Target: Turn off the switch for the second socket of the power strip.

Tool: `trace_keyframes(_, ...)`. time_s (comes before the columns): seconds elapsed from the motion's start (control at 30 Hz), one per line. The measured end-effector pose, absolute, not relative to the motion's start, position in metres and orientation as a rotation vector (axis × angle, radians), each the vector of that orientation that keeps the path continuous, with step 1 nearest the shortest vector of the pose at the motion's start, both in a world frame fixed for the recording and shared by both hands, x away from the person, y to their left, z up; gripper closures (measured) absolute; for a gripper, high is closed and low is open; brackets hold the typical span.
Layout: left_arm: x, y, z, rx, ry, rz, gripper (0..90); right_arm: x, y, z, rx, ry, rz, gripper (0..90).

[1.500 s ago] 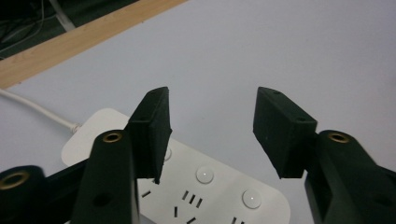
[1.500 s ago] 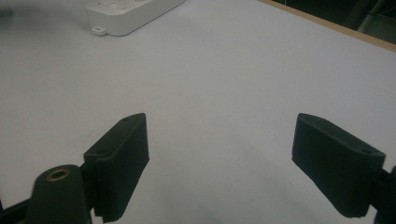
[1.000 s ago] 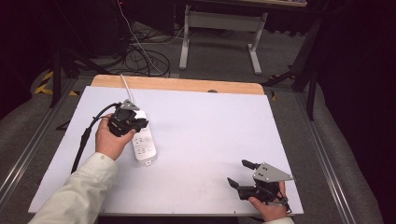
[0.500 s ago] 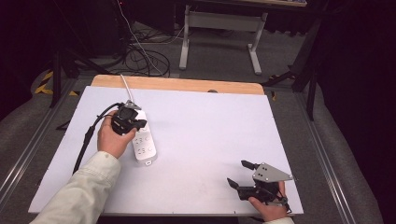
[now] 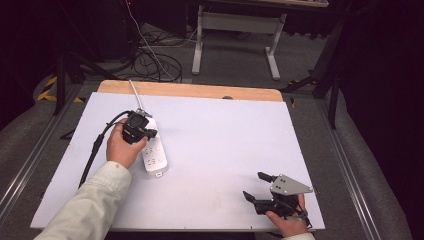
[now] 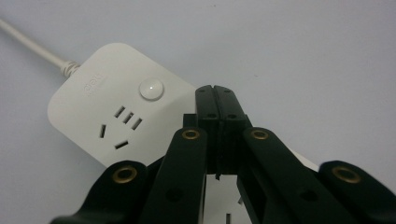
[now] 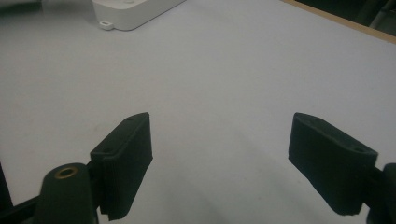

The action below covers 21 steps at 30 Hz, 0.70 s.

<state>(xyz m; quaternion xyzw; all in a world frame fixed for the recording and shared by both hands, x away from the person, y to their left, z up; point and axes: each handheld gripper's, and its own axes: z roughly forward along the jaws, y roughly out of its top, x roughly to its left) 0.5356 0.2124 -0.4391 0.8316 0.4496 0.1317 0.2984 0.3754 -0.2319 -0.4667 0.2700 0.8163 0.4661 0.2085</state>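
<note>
We find the power strip (image 5: 153, 152) lying flat on the white bench (image 5: 225, 150), on its left half, with its cord (image 5: 136, 95) running off toward the far edge. The left tongs (image 6: 215, 100) hover directly over the strip with the jaws pressed together and nothing between them; in the left gripper view their tips sit just beside the round button (image 6: 152, 88) at the cord end, above the first socket (image 6: 119, 123). We cannot tell whether the tips touch the casing. The right tongs (image 7: 219, 149) rest near the front right edge of the bench, well apart from the strip, jaws spread wide and empty.

We judge the strip to be a rigid, smooth plastic body of light to moderate weight. The glossy top offers little grip, so we would take hold across the two long sides, near the middle. The cord is flexible yet somewhat springy and may drag or turn the strip when lifted. The button likely needs only a light, square press.
</note>
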Motion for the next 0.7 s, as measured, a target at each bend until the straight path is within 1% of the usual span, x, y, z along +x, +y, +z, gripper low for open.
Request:
trace_keyframes(0.07, 0.5364, 0.2122, -0.4403, 2.216, 1.202, 0.364, 90.0, 0.3755, -0.2321, -0.4668, 0.753, 2.273, 1.295, 22.2)
trace_keyframes(0.33, 0.5378, 0.2107, -0.4426, 2.209, 1.208, 0.338, 90.0, 0.3756, -0.232, -0.4669, 0.751, 2.273, 1.296, 22.3)
trace_keyframes(0.7, 0.5375, 0.2097, -0.4443, 2.219, 1.201, 0.366, 90.0, 0.3753, -0.2321, -0.4668, 0.749, 2.274, 1.298, 22.3)
